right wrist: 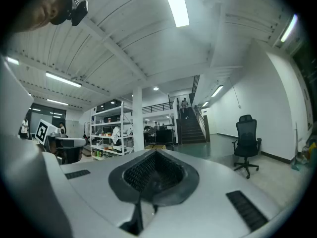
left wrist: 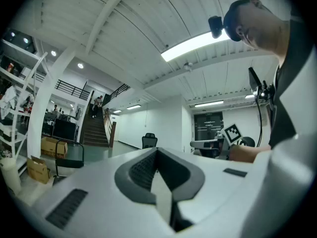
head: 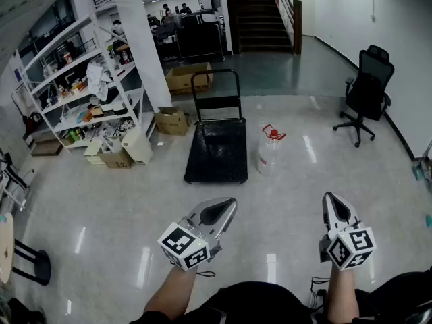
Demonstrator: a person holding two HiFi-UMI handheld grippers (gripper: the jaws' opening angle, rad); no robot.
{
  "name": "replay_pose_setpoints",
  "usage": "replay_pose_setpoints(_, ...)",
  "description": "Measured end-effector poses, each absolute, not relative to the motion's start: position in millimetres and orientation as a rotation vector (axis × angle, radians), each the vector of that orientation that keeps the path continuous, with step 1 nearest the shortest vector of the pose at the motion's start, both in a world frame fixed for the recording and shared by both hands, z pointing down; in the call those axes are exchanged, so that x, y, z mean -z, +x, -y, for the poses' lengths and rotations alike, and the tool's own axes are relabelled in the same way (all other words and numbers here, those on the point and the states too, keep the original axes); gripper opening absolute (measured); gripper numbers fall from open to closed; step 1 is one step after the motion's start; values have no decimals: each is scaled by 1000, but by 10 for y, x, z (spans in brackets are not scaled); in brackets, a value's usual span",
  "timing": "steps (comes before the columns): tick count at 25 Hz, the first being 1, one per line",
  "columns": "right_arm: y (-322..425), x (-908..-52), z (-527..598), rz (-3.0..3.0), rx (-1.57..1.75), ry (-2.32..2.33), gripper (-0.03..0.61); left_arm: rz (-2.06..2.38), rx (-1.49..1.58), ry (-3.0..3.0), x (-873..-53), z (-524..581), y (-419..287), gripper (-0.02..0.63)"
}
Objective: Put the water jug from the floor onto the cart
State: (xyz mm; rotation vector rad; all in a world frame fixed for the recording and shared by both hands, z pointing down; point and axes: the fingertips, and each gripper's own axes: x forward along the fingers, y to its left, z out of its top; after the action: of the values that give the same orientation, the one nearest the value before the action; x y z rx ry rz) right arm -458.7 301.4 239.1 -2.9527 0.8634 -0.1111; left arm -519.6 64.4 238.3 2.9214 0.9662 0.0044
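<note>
A clear water jug point(head: 270, 153) with a red cap and red handle stands upright on the glossy floor, just right of the black platform cart point(head: 217, 150). The cart's handle bar point(head: 215, 88) rises at its far end. Both grippers are held level, well short of the jug. My left gripper point(head: 224, 211) has its jaws closed together with nothing between them; in the left gripper view its pads point(left wrist: 157, 175) meet. My right gripper point(head: 335, 204) is likewise shut and empty, with the pads point(right wrist: 153, 175) pressed together in the right gripper view.
White shelving point(head: 81, 93) full of items lines the left, with cardboard boxes point(head: 172, 121) on the floor beside a white pillar point(head: 143, 39). A black office chair point(head: 366, 93) stands at the right. Stairs point(head: 260, 15) rise at the back. A black stand base point(head: 30, 262) sits low left.
</note>
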Motion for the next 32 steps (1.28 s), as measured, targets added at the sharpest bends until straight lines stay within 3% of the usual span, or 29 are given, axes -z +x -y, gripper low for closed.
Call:
replay_pose_setpoints(17,-4754,-2310,-3214,-884,63,-2955,0,-1016,-8,2909,-2353,-1001,-5405,2)
replay_pose_setpoints(32,-4521,-2379,-3771,-939,66,-2901,3,-975,-25,2917,-2414,-1602,-5105,2)
